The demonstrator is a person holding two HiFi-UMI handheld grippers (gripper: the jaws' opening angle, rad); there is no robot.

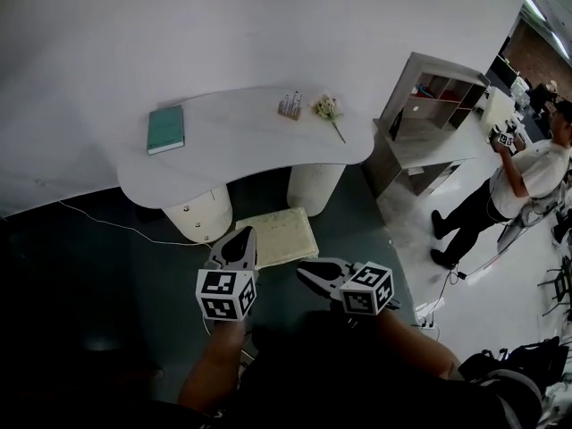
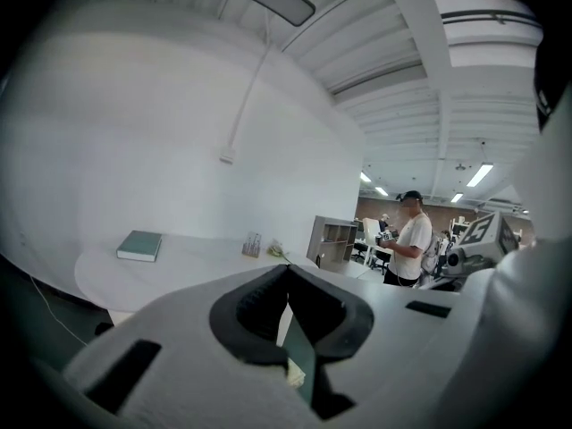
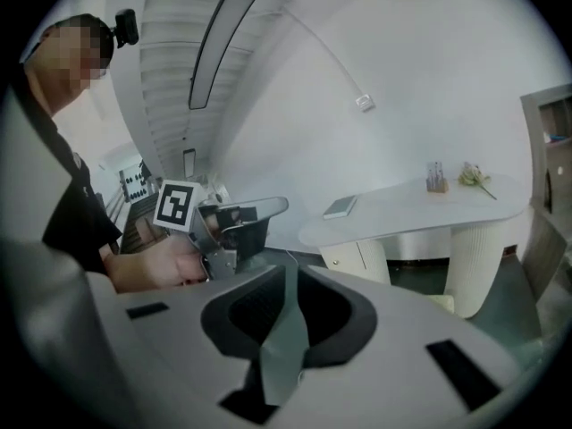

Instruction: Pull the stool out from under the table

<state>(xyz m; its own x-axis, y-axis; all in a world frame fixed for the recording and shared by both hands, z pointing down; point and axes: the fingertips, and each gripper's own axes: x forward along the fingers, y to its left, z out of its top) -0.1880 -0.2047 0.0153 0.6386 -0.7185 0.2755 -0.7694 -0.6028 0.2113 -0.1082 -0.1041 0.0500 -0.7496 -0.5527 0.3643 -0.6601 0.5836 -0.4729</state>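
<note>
The cream stool (image 1: 279,233) stands on the dark floor with its far edge under the white table (image 1: 241,150), between the table's two round legs. I hold both grippers up near me, clear of the stool. The left gripper (image 1: 242,233) hangs over the stool's near left corner and is shut on nothing; its jaws (image 2: 286,268) meet at the tips. The right gripper (image 1: 302,272) is just right of it, over the floor. Its jaws (image 3: 288,268) stand a narrow slit apart with nothing between them. A sliver of stool (image 2: 295,375) shows below the left jaws.
On the table lie a teal book (image 1: 166,129), a small pen holder (image 1: 290,106) and a flower stem (image 1: 329,111). A grey shelf unit (image 1: 429,114) stands right of the table. Another person (image 1: 518,181) stands at far right. A white cable (image 1: 107,224) runs across the floor at left.
</note>
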